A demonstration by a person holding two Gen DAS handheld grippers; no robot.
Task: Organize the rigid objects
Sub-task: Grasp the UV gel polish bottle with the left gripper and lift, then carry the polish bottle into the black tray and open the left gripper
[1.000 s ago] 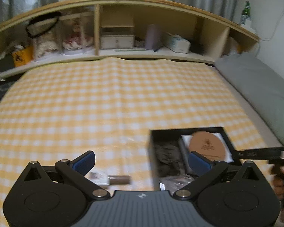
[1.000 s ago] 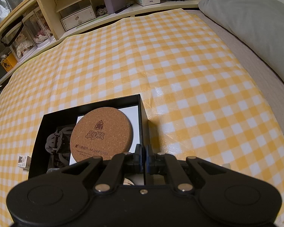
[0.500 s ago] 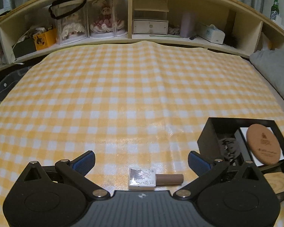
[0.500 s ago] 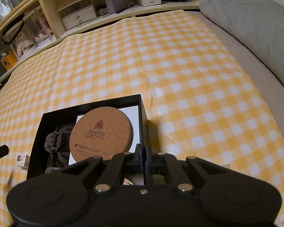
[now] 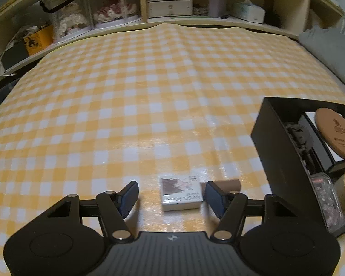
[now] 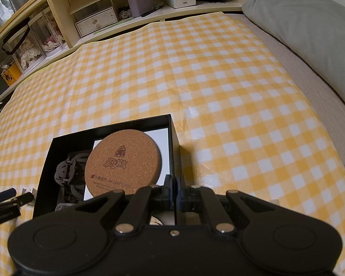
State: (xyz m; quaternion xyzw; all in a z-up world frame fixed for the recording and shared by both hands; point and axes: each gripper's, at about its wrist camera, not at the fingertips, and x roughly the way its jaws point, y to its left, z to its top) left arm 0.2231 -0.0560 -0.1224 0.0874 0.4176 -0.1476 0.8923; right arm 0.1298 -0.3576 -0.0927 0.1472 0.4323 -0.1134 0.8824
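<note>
The yellow-and-white checked cloth point(image 5: 131, 96) lies bare from nine o'clock round to one o'clock, up to the curved pale wooden shelf unit point(image 5: 287, 7) along its far edge. A grey pillow point(image 6: 310, 27) bounds the cloth at two o'clock in my right view.

The open black rectangular box point(image 5: 278, 151) stands at three o'clock of my left view, its near wall close beside my left fingers. Inside it a round cork coaster with dark red print point(image 6: 123, 162) rests on a white card point(image 6: 159, 142); a dark grey plastic claw clip point(image 6: 67, 172) lies along the box's left side, and something clear and glittery point(image 5: 324, 197) sits at its near end.

My left gripper point(image 5: 171, 196) is open, its jaws having just been closing; the small white flat box with a brown picture point(image 5: 180, 192) lies on the cloth between them, not yet pressed. A brown cylinder point(image 5: 227, 183) lies just beside that box at its three o'clock.

My right gripper point(image 6: 174, 192) is fully closed, pinching the black box's right wall between its pads.
</note>
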